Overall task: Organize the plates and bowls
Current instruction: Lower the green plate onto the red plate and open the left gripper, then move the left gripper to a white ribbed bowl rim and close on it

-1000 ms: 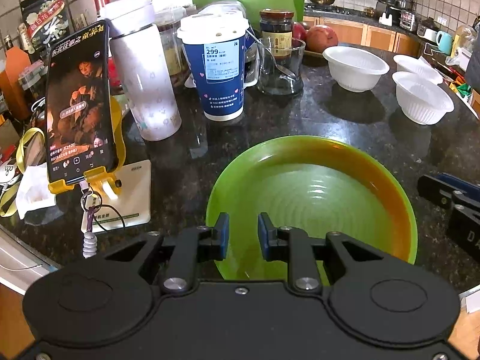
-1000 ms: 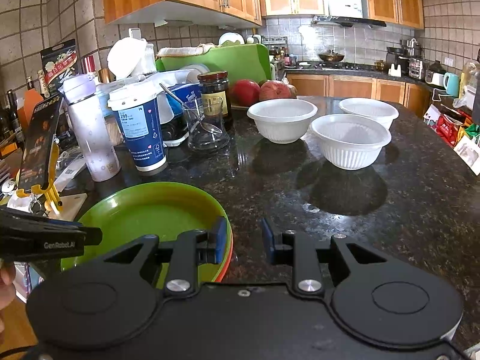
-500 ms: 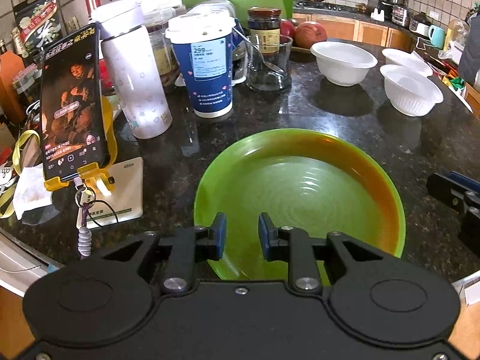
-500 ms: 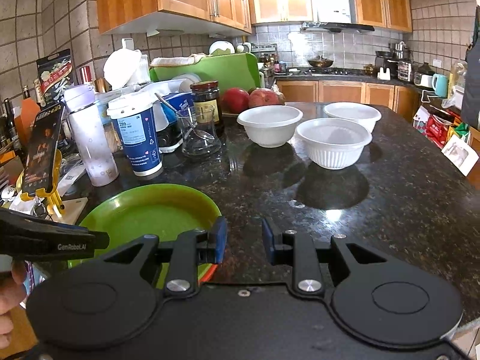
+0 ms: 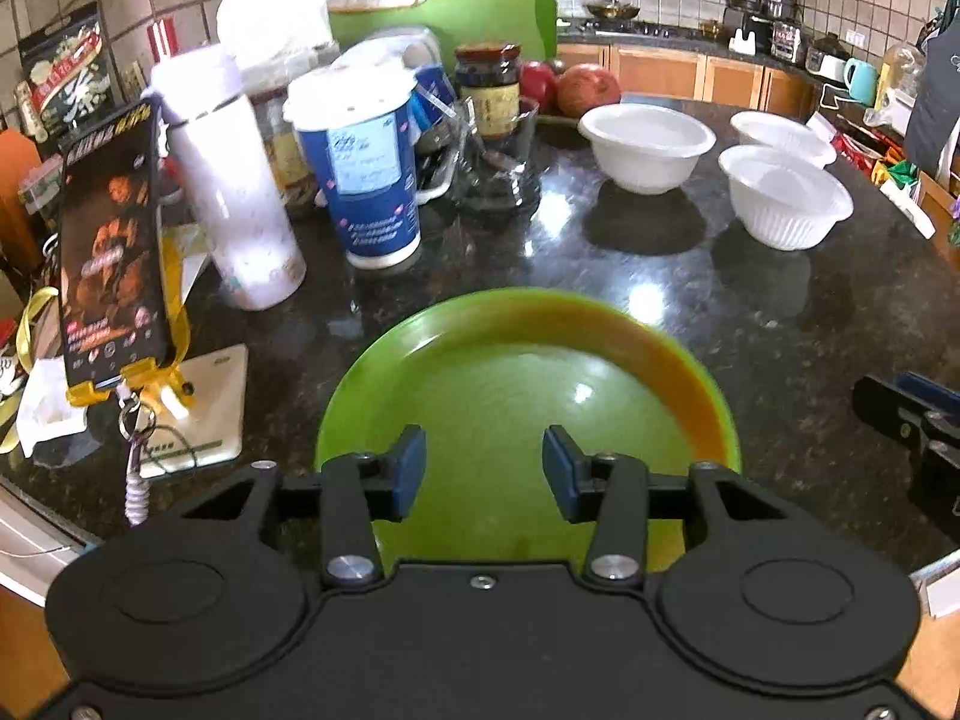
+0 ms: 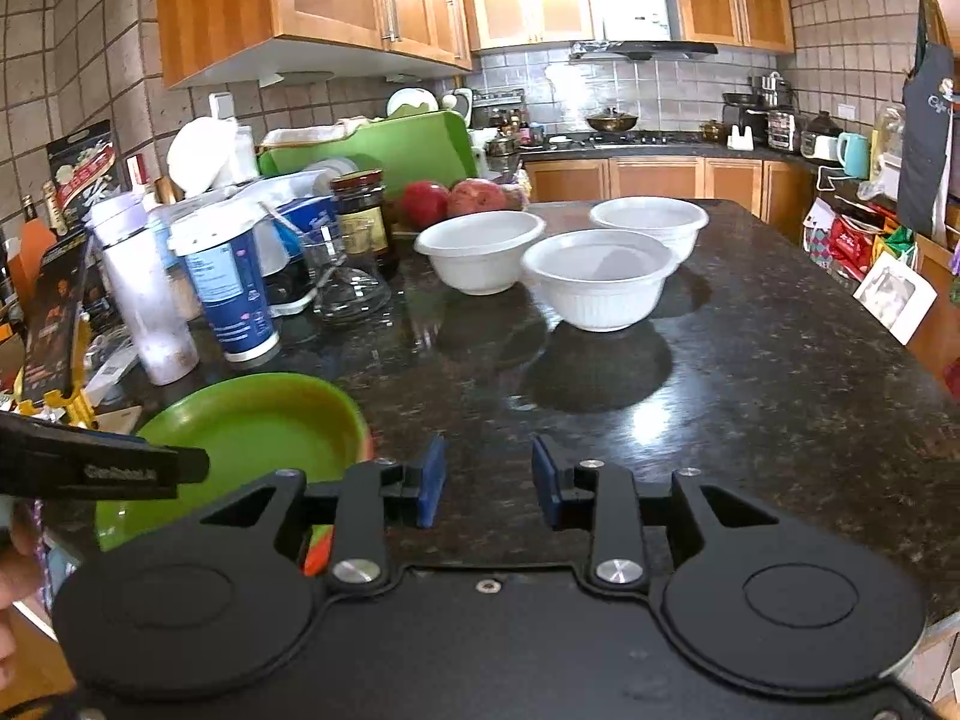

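Facing the green plate [image 5: 498,384] directly ahead, the left gripper [image 5: 483,471] stood nearer, jaws parted and empty; the right gripper [image 6: 487,480], likewise released, aimed toward three white bowls [image 6: 600,279].

- Bright, even indoor light; glare spots sit on the dark countertop [image 6: 750,372] and the green plate [image 5: 516,384].
- Left-wrist view shows motion blur.
- Fisheye bends edges; soft shadows under white bowls [image 6: 600,276].

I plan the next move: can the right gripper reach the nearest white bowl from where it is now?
Probably yes. The right gripper is open and empty, and only bare countertop lies between it and the nearest white bowl. The green plate sits off to its left.
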`<action>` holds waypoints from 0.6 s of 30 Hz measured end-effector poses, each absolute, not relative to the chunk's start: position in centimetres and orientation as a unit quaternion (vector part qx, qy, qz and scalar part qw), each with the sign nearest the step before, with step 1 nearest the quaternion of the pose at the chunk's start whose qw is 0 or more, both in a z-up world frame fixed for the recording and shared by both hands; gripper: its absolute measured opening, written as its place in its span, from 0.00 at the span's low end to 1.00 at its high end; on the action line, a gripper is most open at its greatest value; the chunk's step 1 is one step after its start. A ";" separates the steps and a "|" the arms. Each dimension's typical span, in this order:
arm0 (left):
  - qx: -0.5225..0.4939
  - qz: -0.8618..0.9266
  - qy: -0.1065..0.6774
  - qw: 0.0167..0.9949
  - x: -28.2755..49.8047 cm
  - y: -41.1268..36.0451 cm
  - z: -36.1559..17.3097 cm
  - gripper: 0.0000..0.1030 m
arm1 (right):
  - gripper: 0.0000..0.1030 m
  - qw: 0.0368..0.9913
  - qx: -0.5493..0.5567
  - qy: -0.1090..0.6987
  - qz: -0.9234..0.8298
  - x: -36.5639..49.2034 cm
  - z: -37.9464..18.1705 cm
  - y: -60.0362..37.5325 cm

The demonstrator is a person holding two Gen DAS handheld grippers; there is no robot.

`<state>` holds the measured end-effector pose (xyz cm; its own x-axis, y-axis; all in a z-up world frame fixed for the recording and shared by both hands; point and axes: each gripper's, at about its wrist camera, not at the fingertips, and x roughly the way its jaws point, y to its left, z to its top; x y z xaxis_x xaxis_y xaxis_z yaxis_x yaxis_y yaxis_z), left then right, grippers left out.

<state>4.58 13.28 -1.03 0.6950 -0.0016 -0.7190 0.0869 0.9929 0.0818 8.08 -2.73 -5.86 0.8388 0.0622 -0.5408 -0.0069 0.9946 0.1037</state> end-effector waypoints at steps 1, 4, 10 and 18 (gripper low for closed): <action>0.054 -0.025 0.387 0.920 4.6 12.8 -0.9 0.54 | 0.39 0.957 0.052 0.284 0.017 8.4 -5.8 -3.5; 0.049 -0.031 0.380 0.923 5.1 11.5 -0.3 0.56 | 0.43 0.957 0.057 0.283 0.017 9.2 -5.8 -5.6; 0.035 -0.040 0.372 0.927 6.9 7.8 0.7 0.56 | 0.51 0.959 0.061 0.276 0.015 12.0 -5.1 -10.9; 0.030 -0.039 0.368 0.929 10.1 1.5 1.1 0.56 | 0.51 0.962 0.051 0.268 0.025 16.2 -4.0 -17.5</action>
